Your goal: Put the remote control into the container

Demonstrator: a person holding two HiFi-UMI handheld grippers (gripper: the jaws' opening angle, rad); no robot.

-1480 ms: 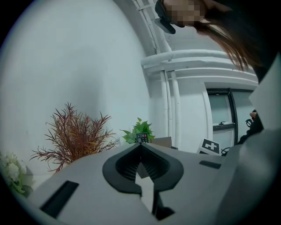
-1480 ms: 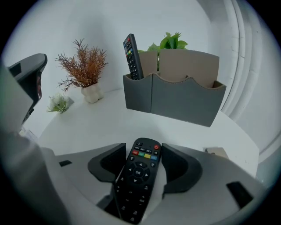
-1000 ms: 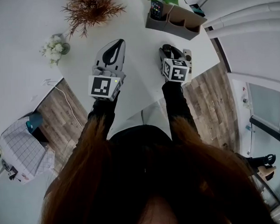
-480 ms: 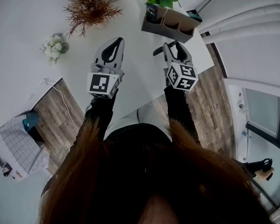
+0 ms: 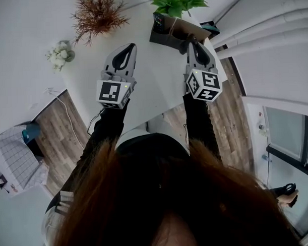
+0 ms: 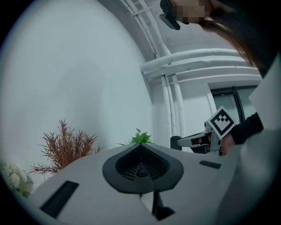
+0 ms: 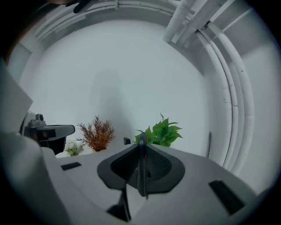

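Up over the white counter [image 5: 152, 79], the right gripper [image 7: 141, 151] has just been closing its fingers, which now pinch the dark remote control [image 7: 142, 173] edge-on near the compartmented container [image 5: 164, 38]. The left gripper [image 5: 130, 49] has its fingers closed on nothing.

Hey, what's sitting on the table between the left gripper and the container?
Nothing. In the head view, the stretch of white table between the left gripper and the container is bare.
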